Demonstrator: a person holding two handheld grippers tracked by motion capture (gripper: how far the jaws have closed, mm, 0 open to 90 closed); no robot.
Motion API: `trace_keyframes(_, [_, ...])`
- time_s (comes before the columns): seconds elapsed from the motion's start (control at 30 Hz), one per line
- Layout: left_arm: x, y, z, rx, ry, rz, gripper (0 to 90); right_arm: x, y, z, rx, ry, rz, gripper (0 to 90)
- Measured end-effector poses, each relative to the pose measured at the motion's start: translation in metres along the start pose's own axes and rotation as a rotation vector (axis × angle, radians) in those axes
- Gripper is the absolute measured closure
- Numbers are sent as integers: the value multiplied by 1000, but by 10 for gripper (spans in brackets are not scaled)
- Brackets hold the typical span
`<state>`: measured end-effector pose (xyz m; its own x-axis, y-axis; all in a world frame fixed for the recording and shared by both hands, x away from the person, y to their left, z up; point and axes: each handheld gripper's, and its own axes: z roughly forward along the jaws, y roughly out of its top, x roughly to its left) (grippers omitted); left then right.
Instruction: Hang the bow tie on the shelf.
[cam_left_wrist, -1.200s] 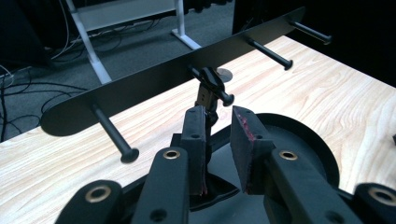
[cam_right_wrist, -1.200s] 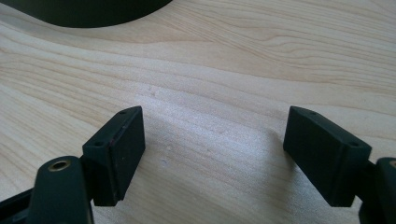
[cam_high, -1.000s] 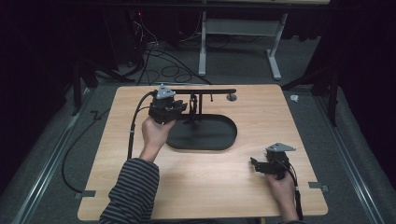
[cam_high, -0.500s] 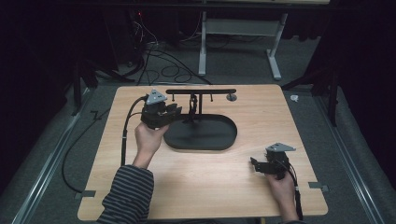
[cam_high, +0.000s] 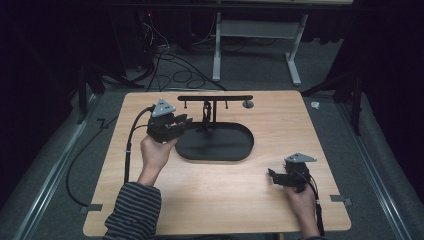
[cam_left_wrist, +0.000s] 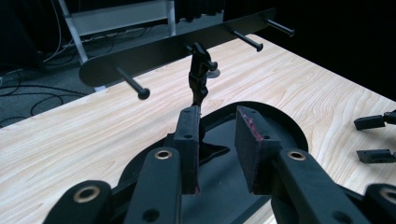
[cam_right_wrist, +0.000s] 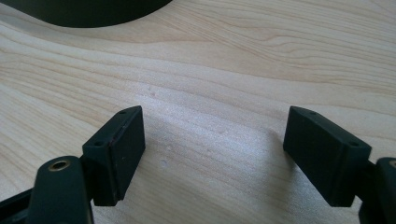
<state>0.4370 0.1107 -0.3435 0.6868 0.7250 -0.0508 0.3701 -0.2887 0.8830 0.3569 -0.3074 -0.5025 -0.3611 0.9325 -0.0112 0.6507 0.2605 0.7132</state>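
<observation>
A black stand with an oval base (cam_high: 220, 145) and a top bar (cam_high: 215, 98) carrying several pegs stands mid-table. A small black piece (cam_high: 205, 109) sits against its post; what it is I cannot tell. My left gripper (cam_high: 179, 121) hovers at the base's left end, pointing at the post (cam_left_wrist: 198, 77). Its jaws (cam_left_wrist: 217, 116) are partly apart, have just been opening, and hold nothing. My right gripper (cam_high: 272, 176) rests low near the table's front right, open (cam_right_wrist: 212, 126) over bare wood with nothing between its fingers.
A small grey round disc (cam_high: 247, 104) lies on the wooden table (cam_high: 150, 200) by the bar's right end. Table-frame legs and cables lie on the dark floor behind. The right gripper's fingertips (cam_left_wrist: 373, 140) appear far right in the left gripper view.
My left hand has drawn the gripper leftward and a little back, off the base's left end. The right hand has stayed still.
</observation>
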Motion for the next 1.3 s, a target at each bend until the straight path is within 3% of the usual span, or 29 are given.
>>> trace_keyframes(1.3, [10,-35,-33,-24,20,-80,654,0,0,0,1,0,-4,218])
